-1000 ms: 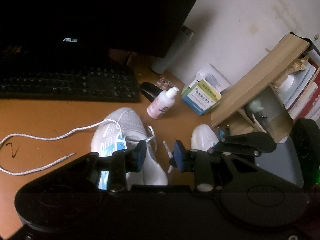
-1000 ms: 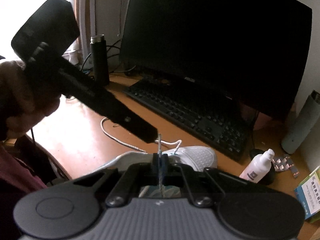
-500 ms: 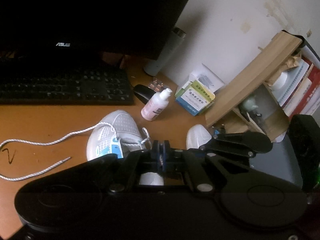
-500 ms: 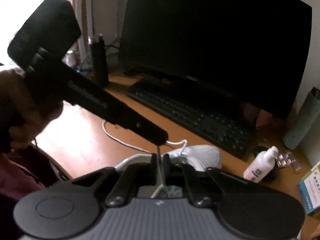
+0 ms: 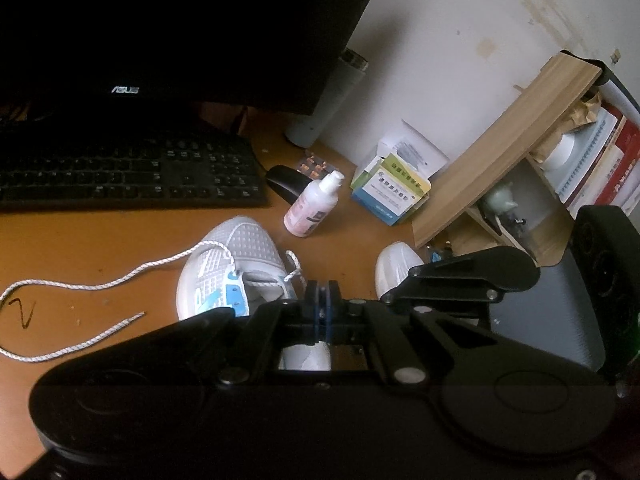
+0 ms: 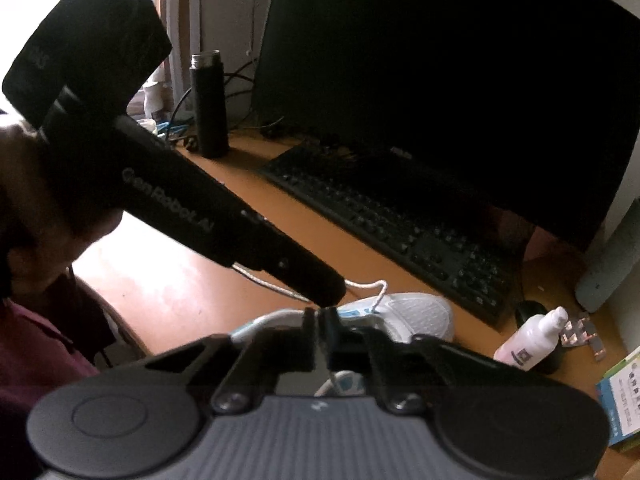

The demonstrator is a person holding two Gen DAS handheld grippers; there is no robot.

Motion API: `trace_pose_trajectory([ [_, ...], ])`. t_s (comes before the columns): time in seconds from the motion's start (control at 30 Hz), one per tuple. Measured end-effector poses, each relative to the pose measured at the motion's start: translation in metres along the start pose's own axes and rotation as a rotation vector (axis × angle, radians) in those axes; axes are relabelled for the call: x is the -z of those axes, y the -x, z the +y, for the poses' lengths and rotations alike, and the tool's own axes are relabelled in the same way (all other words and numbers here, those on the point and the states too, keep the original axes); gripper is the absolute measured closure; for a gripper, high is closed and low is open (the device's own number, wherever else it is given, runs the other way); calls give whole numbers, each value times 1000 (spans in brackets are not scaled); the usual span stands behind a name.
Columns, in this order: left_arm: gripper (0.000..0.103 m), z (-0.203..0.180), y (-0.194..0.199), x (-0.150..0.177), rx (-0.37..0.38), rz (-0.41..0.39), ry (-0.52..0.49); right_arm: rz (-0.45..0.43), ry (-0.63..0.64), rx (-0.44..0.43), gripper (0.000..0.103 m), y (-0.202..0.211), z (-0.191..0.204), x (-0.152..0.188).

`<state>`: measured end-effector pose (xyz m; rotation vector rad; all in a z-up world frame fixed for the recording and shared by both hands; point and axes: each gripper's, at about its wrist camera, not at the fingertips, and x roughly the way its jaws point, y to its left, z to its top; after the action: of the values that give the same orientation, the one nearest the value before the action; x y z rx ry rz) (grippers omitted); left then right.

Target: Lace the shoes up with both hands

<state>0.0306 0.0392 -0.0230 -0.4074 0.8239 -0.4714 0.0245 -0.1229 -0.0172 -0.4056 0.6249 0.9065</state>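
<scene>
Heel half of white mesh sneaker with blue accents (image 5: 236, 264): hidden behind black left gripper (image 5: 322, 298); in right wrist view only toe visible past right gripper (image 6: 318, 322).
Second white shoe (image 5: 394, 266): toe alone visible, rest covered by black linkage.
White speckled shoelace (image 5: 100, 284): loop cut off at left picture edge; near end lost between closed jaws, contact not discernible.
Black monitor (image 6: 460, 80): top cropped in left wrist view.
Green-and-white cardboard box (image 6: 622, 400): cropped at right edge, print illegible.
White pump bottle (image 5: 312, 208): label too small to read.
Hand (image 6: 36, 200) on left gripper: cropped, underexposed.
</scene>
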Motion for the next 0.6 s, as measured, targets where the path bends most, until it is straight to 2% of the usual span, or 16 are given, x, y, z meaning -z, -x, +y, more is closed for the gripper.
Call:
trace_pose_trajectory([
  [0.03, 102, -1, 0, 0, -1, 6, -9, 4, -6, -2, 100, 0, -1, 0],
  [0.1, 89, -4, 7, 0, -31, -6, -45, 20, -12, -2, 100, -2, -2, 0],
  [0.13, 74, -3, 10, 0, -51, -14, -55, 39, -9, 7, 100, -4, -4, 1],
  [0.17, 66, -1, 11, 1, -69, -13, -65, 64, -9, 23, 100, -7, -8, 2],
  [0.33, 66, -3, -7, 12, -192, 59, -208, 151, -34, 39, 100, -28, -28, 2],
  [0.5, 68, -5, -34, 23, -227, 98, -333, 239, -3, 12, 100, -60, -34, -7],
  [0.53, 70, -5, -38, 24, -232, 97, -361, 262, -3, 1, 100, -67, -35, -8],
  [0.6, 86, -4, -43, 26, -239, 96, -401, 294, 4, -10, 100, -75, -36, -9],
])
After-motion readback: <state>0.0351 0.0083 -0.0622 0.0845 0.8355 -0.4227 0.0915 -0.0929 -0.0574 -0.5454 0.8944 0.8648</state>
